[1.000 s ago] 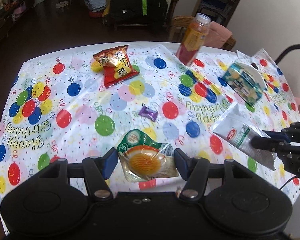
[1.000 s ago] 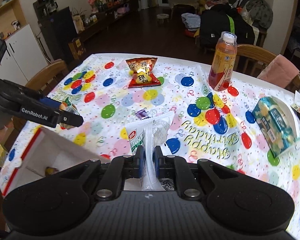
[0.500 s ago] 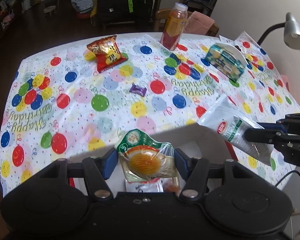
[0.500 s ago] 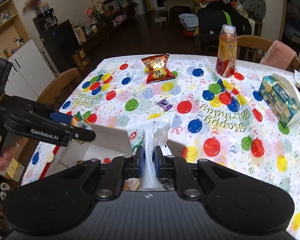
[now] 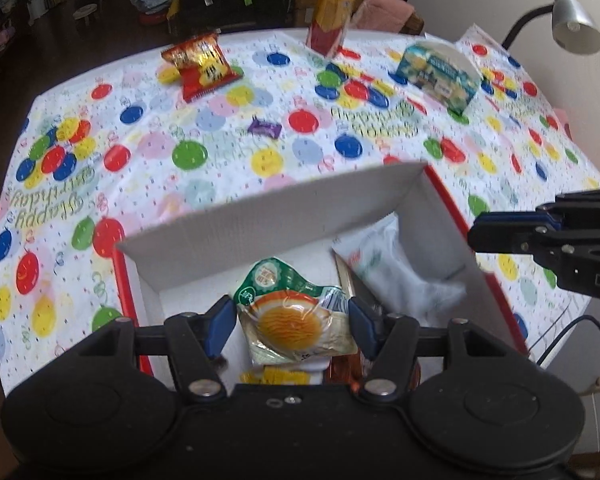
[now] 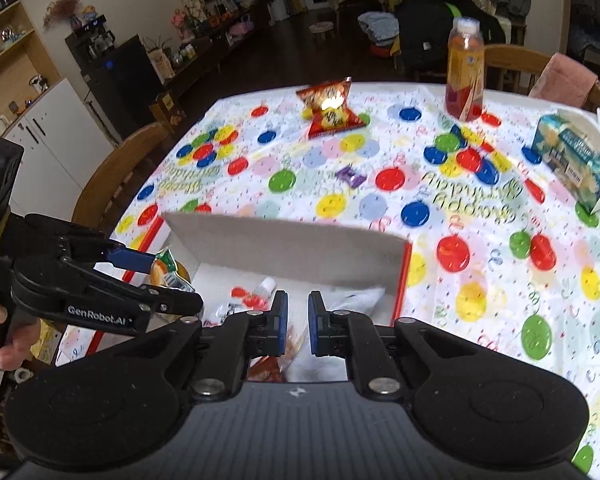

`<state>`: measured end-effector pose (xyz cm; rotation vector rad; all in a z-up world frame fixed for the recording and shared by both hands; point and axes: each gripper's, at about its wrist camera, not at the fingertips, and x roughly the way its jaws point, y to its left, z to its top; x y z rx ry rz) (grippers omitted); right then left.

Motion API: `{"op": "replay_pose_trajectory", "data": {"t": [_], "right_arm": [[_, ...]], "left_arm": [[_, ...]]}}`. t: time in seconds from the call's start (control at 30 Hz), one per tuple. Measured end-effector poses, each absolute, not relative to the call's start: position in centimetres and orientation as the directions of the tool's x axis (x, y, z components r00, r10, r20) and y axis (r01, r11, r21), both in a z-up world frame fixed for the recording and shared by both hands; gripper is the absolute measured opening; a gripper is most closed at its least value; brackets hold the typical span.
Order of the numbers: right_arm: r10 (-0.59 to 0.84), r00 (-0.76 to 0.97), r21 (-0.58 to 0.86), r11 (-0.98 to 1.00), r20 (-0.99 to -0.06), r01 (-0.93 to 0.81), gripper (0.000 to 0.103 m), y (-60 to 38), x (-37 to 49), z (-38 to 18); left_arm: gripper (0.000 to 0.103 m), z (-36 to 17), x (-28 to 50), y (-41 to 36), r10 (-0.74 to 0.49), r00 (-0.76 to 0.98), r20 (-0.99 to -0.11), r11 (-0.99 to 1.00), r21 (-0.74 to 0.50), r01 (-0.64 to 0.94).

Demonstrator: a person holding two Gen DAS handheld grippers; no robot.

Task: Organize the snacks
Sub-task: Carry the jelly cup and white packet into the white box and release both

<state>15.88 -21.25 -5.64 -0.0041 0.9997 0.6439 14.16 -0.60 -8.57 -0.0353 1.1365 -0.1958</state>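
Balloon-print cloth covers the counter [image 5: 220,128] in a dim living room with wooden chairs. Left gripper [image 5: 292,320], jaws clamped on an orange snack [image 5: 292,324], hangs over the box [image 5: 260,224]; right gripper [image 6: 294,316], jaws slightly apart, empty, above the white pouch [image 5: 396,276] inside

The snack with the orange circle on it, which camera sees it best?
The left wrist view: the orange-circle packet faces it, whole, between the left gripper's fingers. The right wrist view catches only its edge.

The floor [image 6: 284,40] is dark wood. A white cabinet [image 6: 56,128] and wooden shelves [image 6: 4,52] stand at left; a grey lamp [image 5: 576,20] at right.
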Motion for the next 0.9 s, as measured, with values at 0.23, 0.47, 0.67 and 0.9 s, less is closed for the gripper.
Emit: {"op": "replay_pose_trajectory", "data": {"t": [0.23,0.47,0.67,0.9], "right_arm": [[0.485,0.329,0.286,0.817,-0.810,-0.502,0.011,-20.5,14.9,-8.1],[0.467,0.298,0.286,0.823,-0.832,-0.490,0.011,-19.9,14.4,-10.0],[0.463,0.288,0.284,0.822,-0.838,-0.494,0.011,-19.6,13.9,-10.5],[0.464,0.279,0.290,0.822,-0.841,-0.491,0.011,-19.3,13.7,-10.5]], "left_arm": [[0.059,-11.0,13.1,-1.6,-0.173,0.359,-0.917,0.979,-0.119,0.168],[0.059,-13.7,12.4,-2.4,-0.154,0.310,-0.938,0.977,-0.099,0.187],[0.061,-14.9,12.0,-2.7,-0.141,0.288,-0.947,0.977,-0.087,0.192],[0.067,-15.2,11.9,-2.8,-0.126,0.299,-0.946,0.978,-0.068,0.198]]}}
